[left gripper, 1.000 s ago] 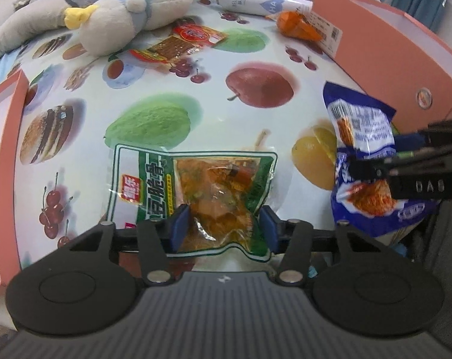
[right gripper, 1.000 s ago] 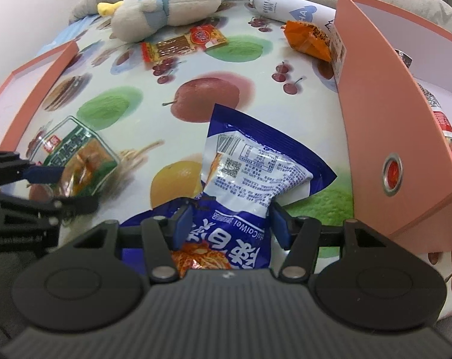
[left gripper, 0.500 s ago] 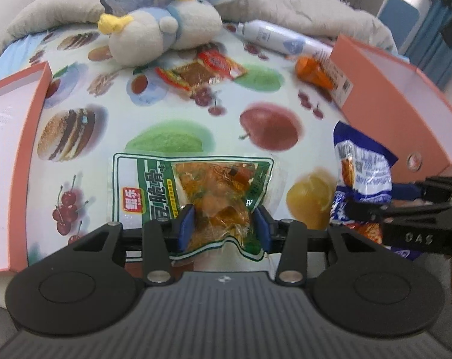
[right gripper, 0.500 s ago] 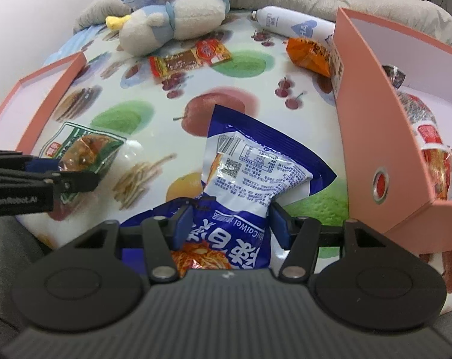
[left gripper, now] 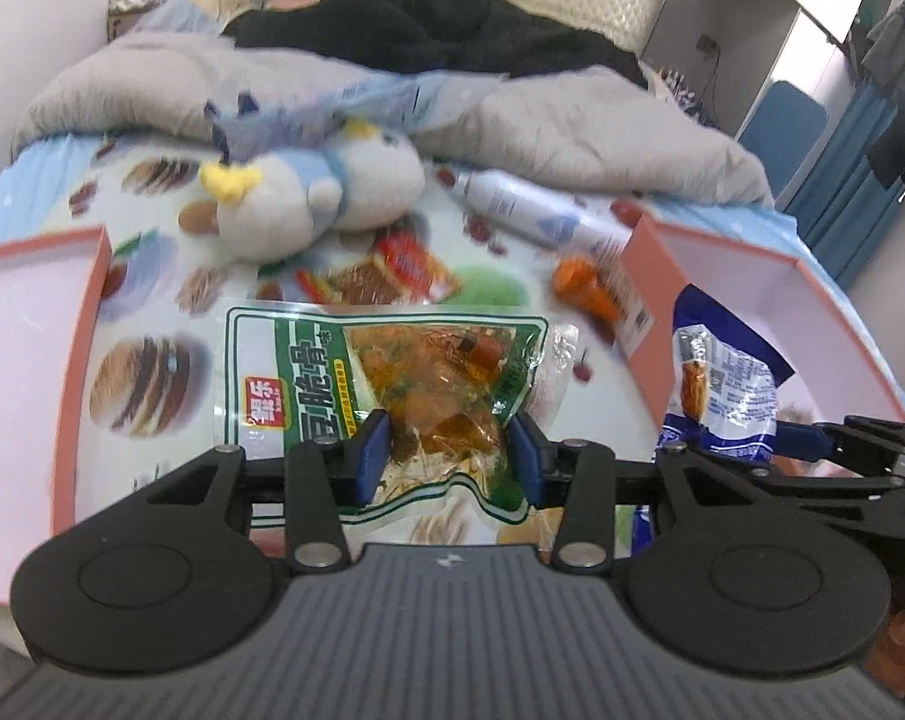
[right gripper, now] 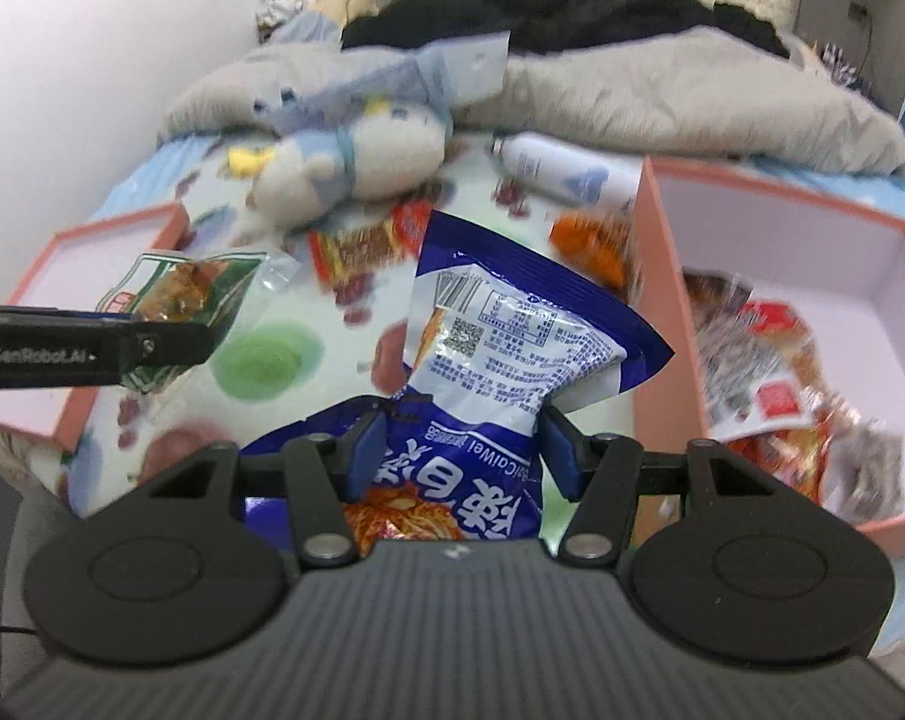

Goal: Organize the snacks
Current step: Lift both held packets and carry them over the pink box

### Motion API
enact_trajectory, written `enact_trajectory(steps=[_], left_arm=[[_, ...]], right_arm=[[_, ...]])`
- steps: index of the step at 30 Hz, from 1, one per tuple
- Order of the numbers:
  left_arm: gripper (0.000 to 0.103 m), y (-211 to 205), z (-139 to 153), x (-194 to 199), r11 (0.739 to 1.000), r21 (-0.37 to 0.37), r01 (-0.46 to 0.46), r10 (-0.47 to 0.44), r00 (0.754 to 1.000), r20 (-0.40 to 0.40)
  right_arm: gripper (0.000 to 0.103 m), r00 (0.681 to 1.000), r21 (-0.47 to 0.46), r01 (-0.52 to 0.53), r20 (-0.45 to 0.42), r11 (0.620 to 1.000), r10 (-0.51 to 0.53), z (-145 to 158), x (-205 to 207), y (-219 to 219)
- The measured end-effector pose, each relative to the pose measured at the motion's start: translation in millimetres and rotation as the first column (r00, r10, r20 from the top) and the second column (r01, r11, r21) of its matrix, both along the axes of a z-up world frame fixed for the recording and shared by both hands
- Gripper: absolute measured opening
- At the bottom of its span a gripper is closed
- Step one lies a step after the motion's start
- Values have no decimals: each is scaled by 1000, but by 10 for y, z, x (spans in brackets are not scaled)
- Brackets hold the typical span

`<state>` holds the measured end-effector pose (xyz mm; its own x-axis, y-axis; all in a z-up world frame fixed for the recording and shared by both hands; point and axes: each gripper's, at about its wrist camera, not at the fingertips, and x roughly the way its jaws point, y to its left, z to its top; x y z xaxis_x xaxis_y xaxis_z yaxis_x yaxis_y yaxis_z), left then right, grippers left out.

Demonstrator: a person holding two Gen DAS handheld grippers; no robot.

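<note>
While the left gripper [left gripper: 446, 450] clamps a glossy green pouch [left gripper: 386, 384], the right gripper [right gripper: 461, 450] pinches a crinkled blue packet [right gripper: 512, 336] beside the pink box [right gripper: 662, 312].

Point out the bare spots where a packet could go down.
Left box shows a bare floor. Right box is bare at the back, crowded in front. Cloth between the boxes is open nearer the camera, cluttered by the plush.
</note>
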<state>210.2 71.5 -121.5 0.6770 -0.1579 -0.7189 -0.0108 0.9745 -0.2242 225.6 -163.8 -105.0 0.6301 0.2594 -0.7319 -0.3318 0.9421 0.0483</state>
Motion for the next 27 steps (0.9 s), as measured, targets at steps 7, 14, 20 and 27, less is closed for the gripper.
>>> enact_trajectory(steps=[7, 14, 20, 27], left_arm=[[49, -167, 417, 132, 999, -24, 25, -23, 997, 73], [49, -490, 808, 268, 997, -37, 74, -68, 986, 152], [49, -802, 1137, 361, 992, -49, 116, -103, 971, 217], [49, -1153, 1458, 454, 986, -95, 137, -107, 958, 265]], right_arm=[[59, 995, 21, 42, 86, 999, -44, 391, 54, -158], [59, 982, 36, 85, 167, 996, -89, 737, 83, -378], [59, 967, 45, 105, 227, 993, -113, 982, 75, -577], [59, 946, 54, 131, 291, 990, -141, 1257, 77, -868]])
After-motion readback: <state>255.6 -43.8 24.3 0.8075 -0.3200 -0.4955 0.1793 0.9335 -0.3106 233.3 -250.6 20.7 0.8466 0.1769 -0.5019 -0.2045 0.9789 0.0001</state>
